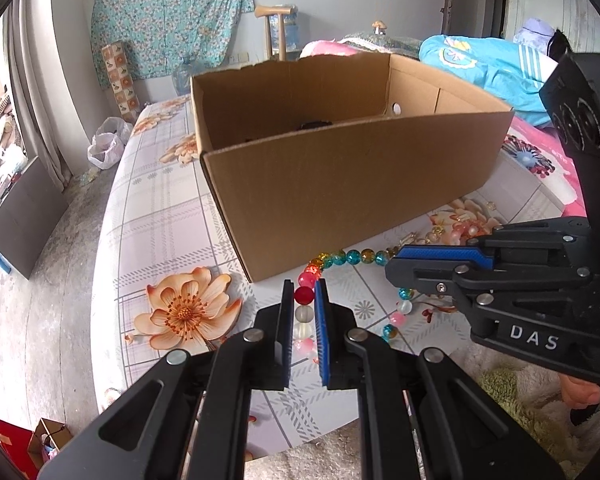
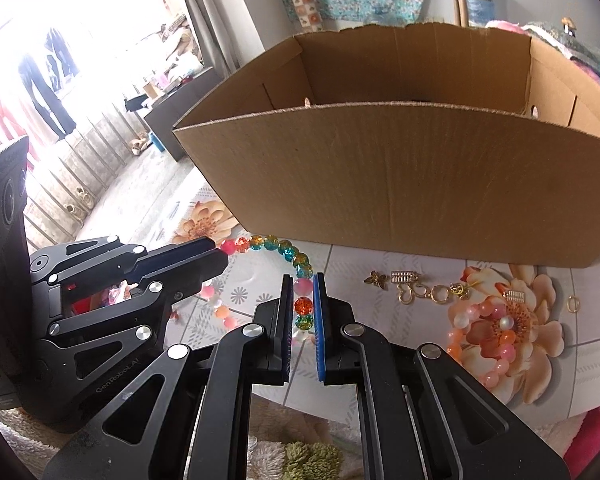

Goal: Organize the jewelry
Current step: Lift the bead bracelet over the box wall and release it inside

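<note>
Both claws grip one bead string (image 1: 342,258), at different spots. Left claw (image 1: 304,294) is clamped on the red bead (image 1: 303,295) end of the string, with pale beads running back between its pads. Right claw (image 2: 302,294) is pinched on a pink bead and an orange bead (image 2: 303,305) of the same string. From the left wrist view, the right claw (image 1: 398,258) comes in from the right and meets the string at a blue-yellow bead. From the right wrist view, the left claw (image 2: 224,250) comes in from the left, its tip at a pink bead. String arcs between the two claws, just in front of the box (image 1: 352,176), over the floral sheet (image 1: 164,216) on the bed. Cannot tell whether the arc rests on the sheet or hangs clear.

Box is open-topped cardboard and stands upright on the sheet, with something dark inside at the bottom, unclear what. Right of the right claw, gold chain pieces (image 2: 412,286) lie on the sheet near the box front. A peach bracelet (image 2: 488,332) lies further right on a printed flower. A small gold ring (image 2: 573,303) sits apart at the far right.
</note>
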The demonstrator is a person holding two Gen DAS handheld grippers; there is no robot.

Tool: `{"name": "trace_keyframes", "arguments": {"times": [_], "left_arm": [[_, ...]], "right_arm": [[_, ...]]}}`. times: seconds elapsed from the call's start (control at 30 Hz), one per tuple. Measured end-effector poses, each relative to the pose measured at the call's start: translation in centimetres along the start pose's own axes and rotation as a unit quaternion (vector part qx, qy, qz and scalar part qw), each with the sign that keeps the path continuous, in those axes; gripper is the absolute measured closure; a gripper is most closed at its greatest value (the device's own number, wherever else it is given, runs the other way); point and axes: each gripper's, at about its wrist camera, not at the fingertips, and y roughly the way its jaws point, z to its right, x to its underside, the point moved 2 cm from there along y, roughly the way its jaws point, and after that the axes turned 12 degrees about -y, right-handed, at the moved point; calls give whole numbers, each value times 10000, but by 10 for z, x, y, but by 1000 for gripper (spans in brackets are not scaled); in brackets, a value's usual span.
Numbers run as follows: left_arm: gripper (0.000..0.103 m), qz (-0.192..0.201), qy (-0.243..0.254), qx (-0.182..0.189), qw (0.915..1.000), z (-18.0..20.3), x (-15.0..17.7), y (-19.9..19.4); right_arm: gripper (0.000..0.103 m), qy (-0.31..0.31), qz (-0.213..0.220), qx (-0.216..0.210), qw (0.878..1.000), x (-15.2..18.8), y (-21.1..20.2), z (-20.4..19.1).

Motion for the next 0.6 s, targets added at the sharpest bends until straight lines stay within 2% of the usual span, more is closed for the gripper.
{"name": "trace_keyframes", "arguments": {"times": [0.6], "left_arm": [[94, 763, 155, 289, 9965, 19, -5, -53]], "right_arm": [[95, -134, 607, 190, 9979, 5, -43, -14]]}}
